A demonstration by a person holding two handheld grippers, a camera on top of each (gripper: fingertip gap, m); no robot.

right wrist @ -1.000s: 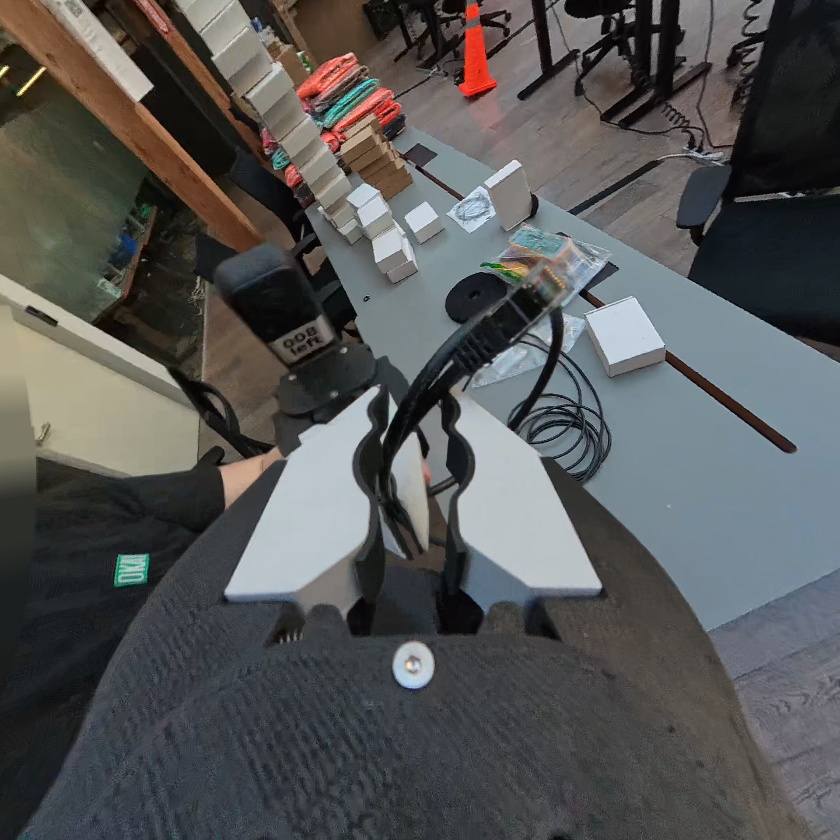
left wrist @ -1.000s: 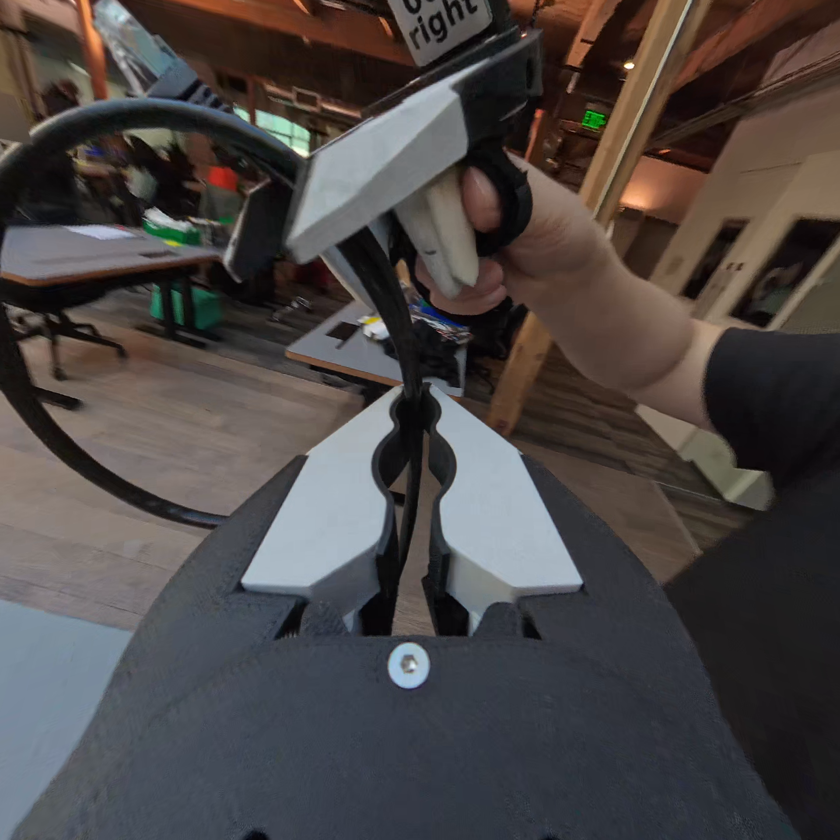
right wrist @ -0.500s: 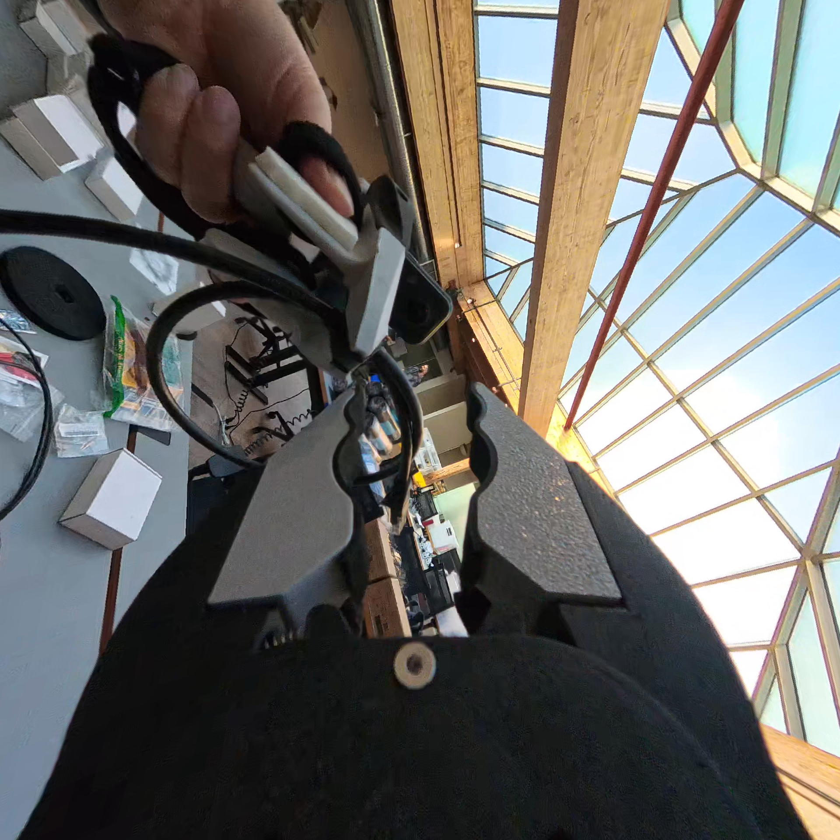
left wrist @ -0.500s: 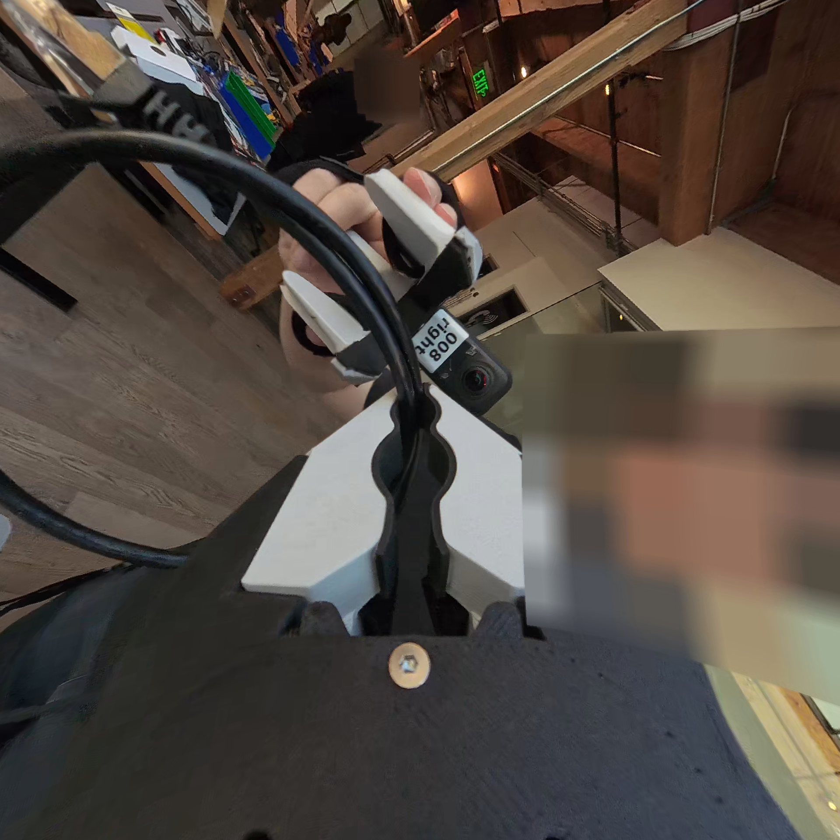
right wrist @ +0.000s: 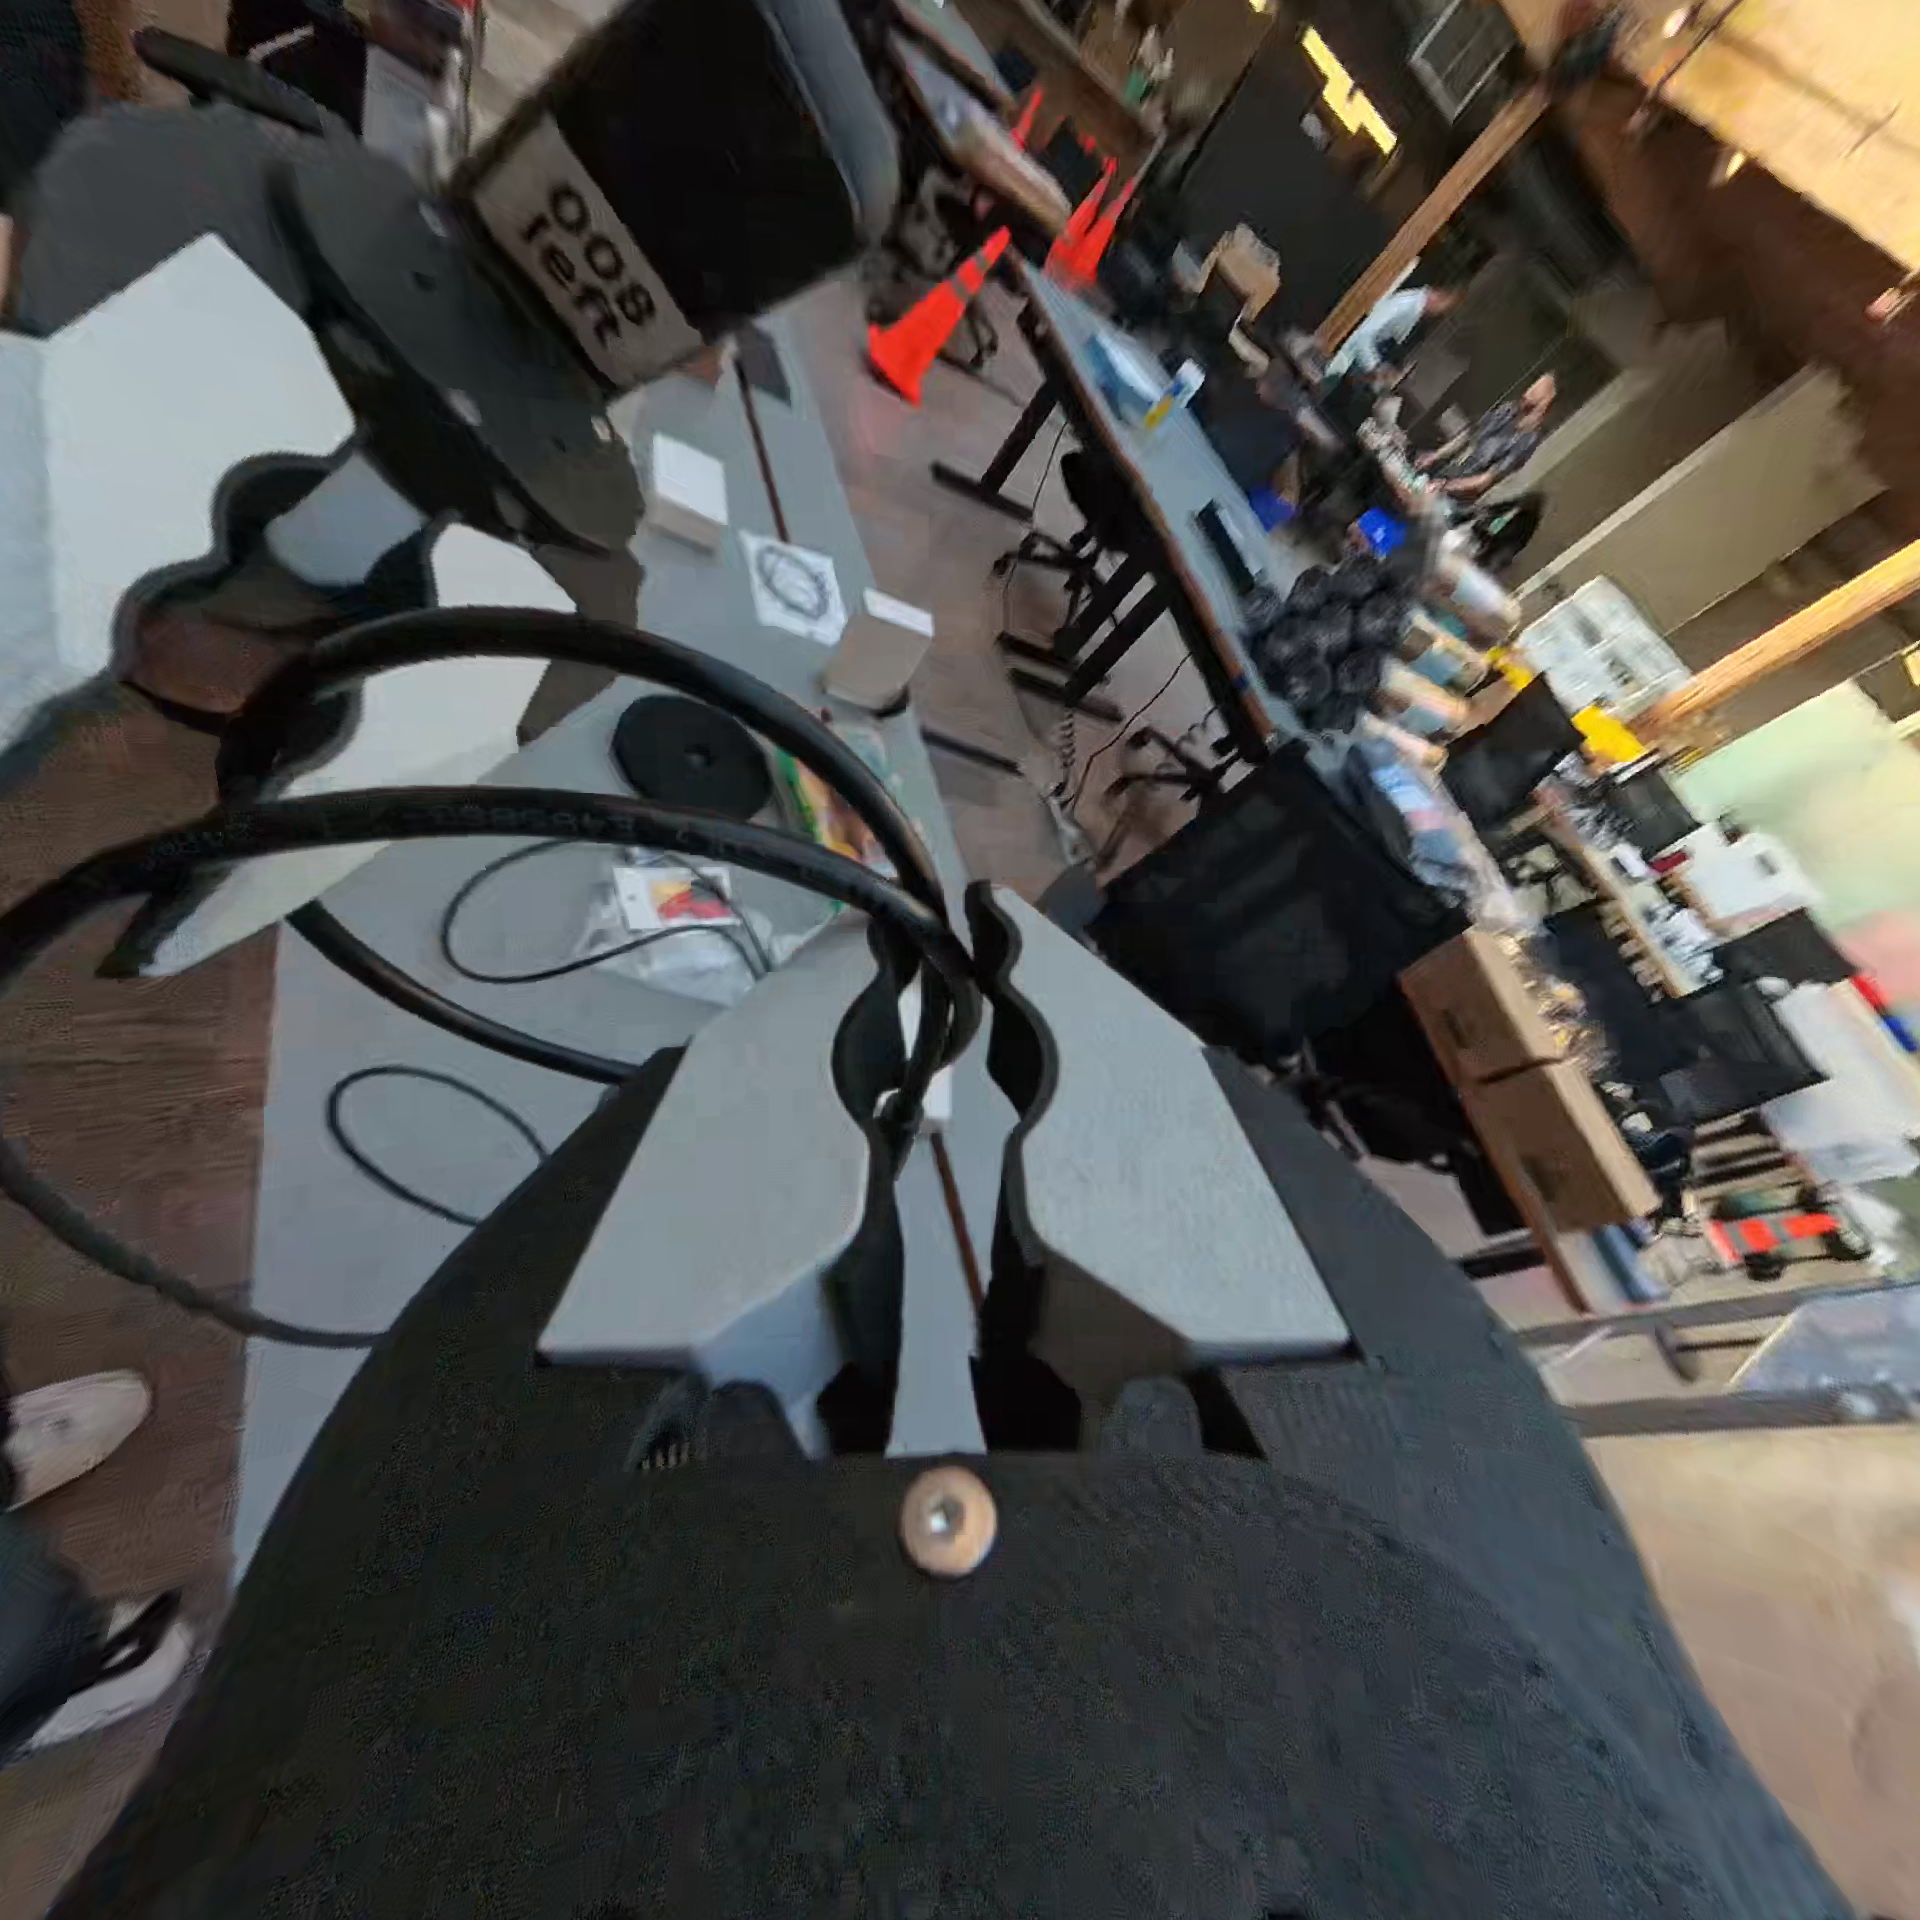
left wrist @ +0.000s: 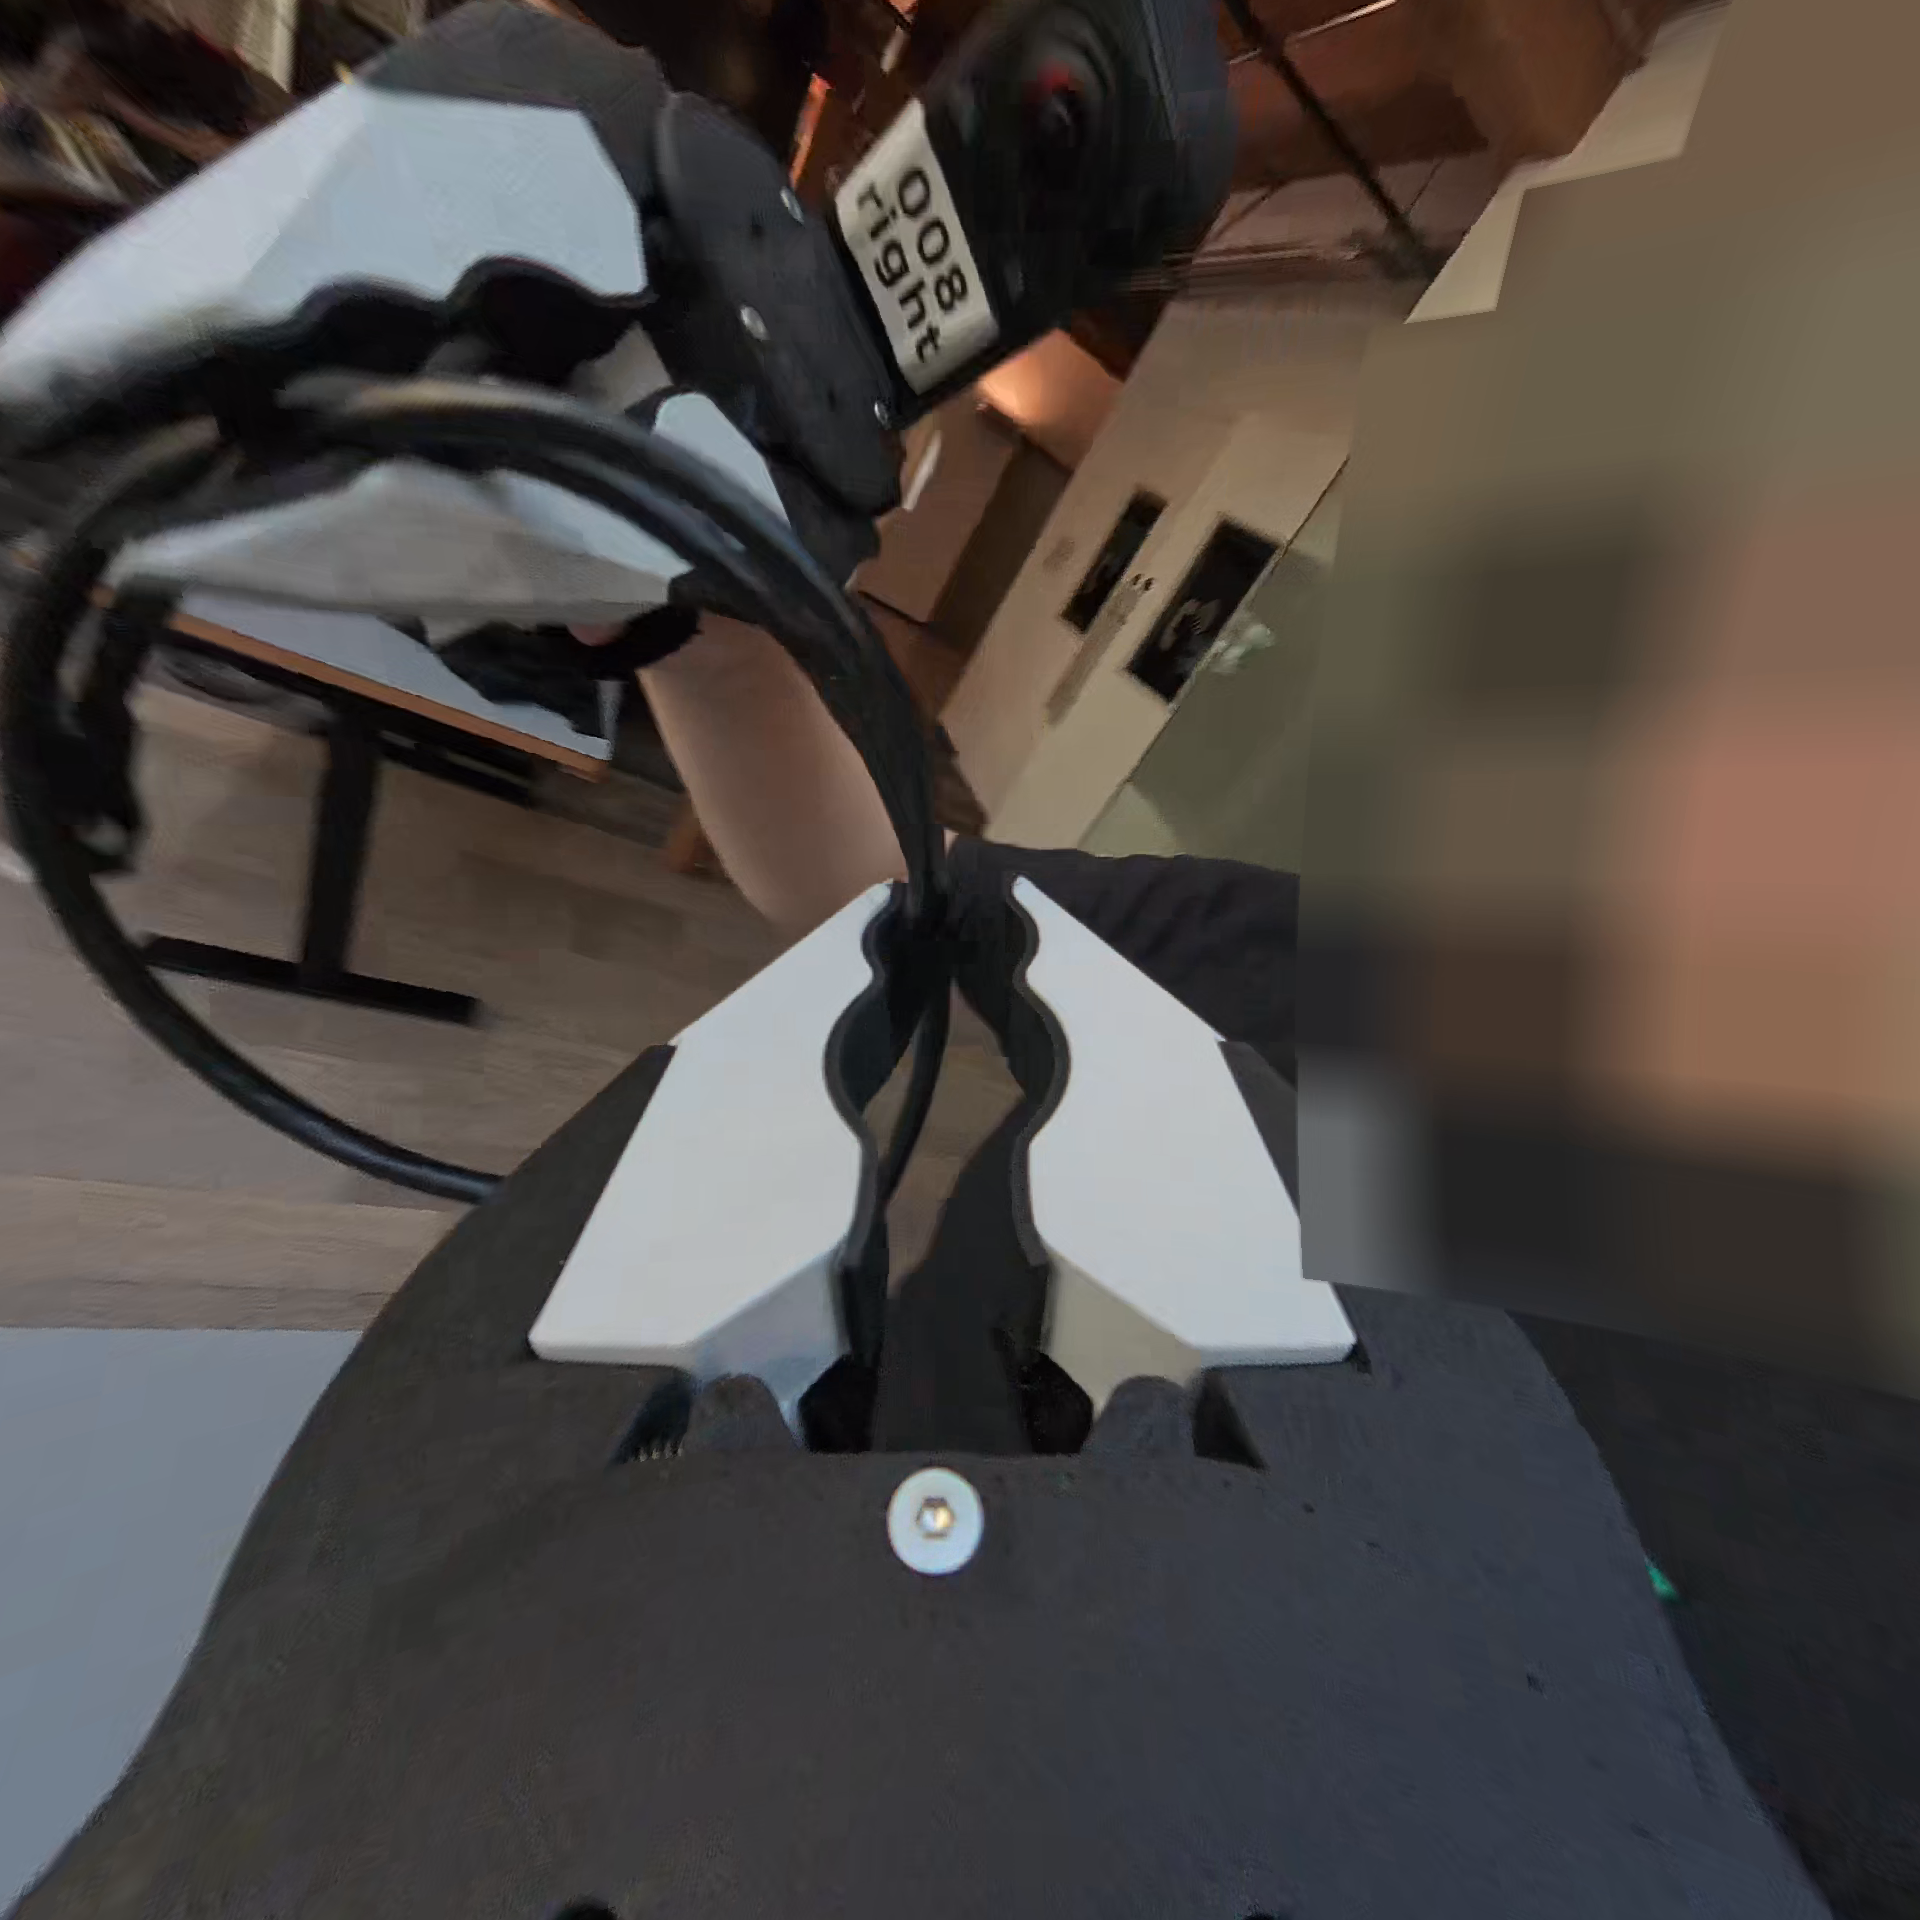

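A black cable [left wrist: 878, 707] runs between both grippers. In the left wrist view my left gripper [left wrist: 951, 904] is shut on it at the fingertips. From there the cable arcs up and left to my right gripper [left wrist: 125, 416], which is close by at the upper left, and a loop hangs at the left. In the right wrist view my right gripper [right wrist: 935, 930] is shut on two strands of the cable [right wrist: 623, 819]. My left gripper [right wrist: 156, 790] is close at the upper left, with the cable between its fingers.
Below lies a grey table [right wrist: 343, 1029] with a black tape roll [right wrist: 691, 753], white boxes [right wrist: 686, 499], plastic bags [right wrist: 675, 925] and thin cable loops. Orange cones [right wrist: 935, 312], more desks and black chairs [right wrist: 1247, 914] stand beyond. A person's shoe [right wrist: 62, 1423] is at the left.
Both grippers have swung round and come close together. My right gripper, open half a second ago, has closed on the cable. My left gripper has kept its grip.
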